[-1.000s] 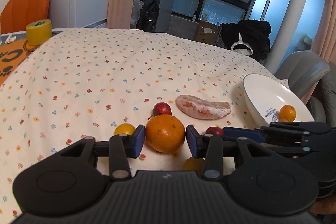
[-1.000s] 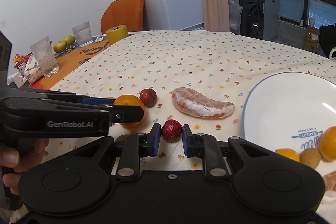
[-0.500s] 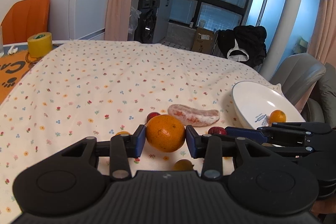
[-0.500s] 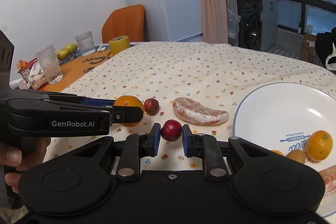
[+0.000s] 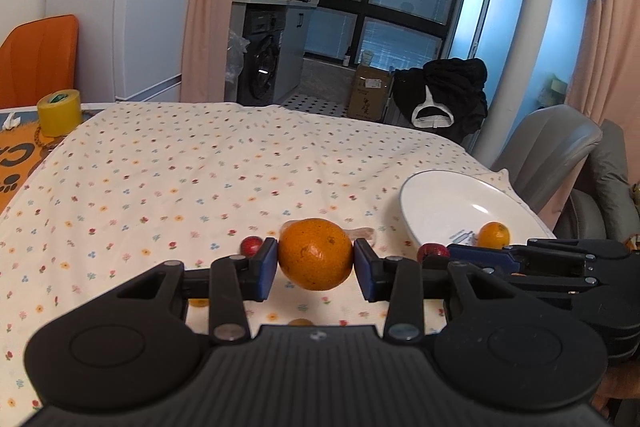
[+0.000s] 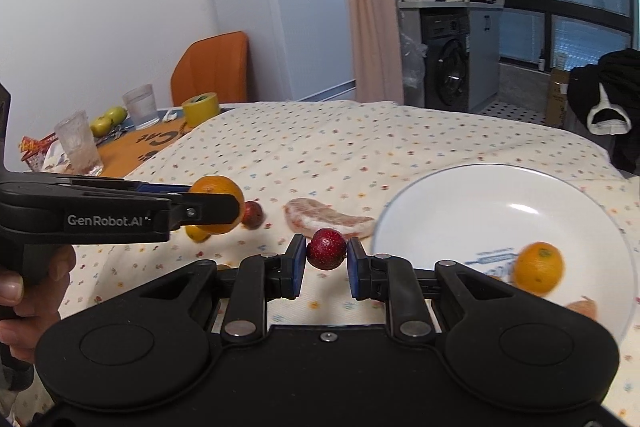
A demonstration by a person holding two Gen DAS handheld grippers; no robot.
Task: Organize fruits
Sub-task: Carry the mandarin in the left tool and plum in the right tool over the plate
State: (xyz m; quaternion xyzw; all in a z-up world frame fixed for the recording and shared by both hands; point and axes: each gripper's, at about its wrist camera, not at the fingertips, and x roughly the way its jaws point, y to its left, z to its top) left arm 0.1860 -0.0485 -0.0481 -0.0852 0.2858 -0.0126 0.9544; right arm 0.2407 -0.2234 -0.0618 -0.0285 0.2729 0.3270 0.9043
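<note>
A floral tablecloth [image 5: 200, 179] is spread over the table, and a white bowl [image 6: 480, 195] is set at its right side; inside the bowl a small mandarin [image 6: 538, 267] is seen, with an orange-pink piece [image 6: 582, 308] near the rim that is too blurred to name, so part of the sorting can be judged as done; on the cloth just left of the bowl a peeled pomelo segment [image 6: 324, 217] is left lying, and further left a small red fruit [image 6: 253, 215] and a small yellow-orange fruit [image 6: 196, 233], with other small ones partly hidden behind the tools; these are judged as still to be moved; a large orange [image 5: 315, 254] is held clear of the cloth by the left gripper [image 5: 316, 265], whose fingers are closed against its two sides; a small dark-red fruit [image 6: 326, 249] is pinched in the right gripper [image 6: 325, 263], its fingers narrowly set and pressed on it, close to the bowl's near rim; both are judged to be on their way to the bowl.
</note>
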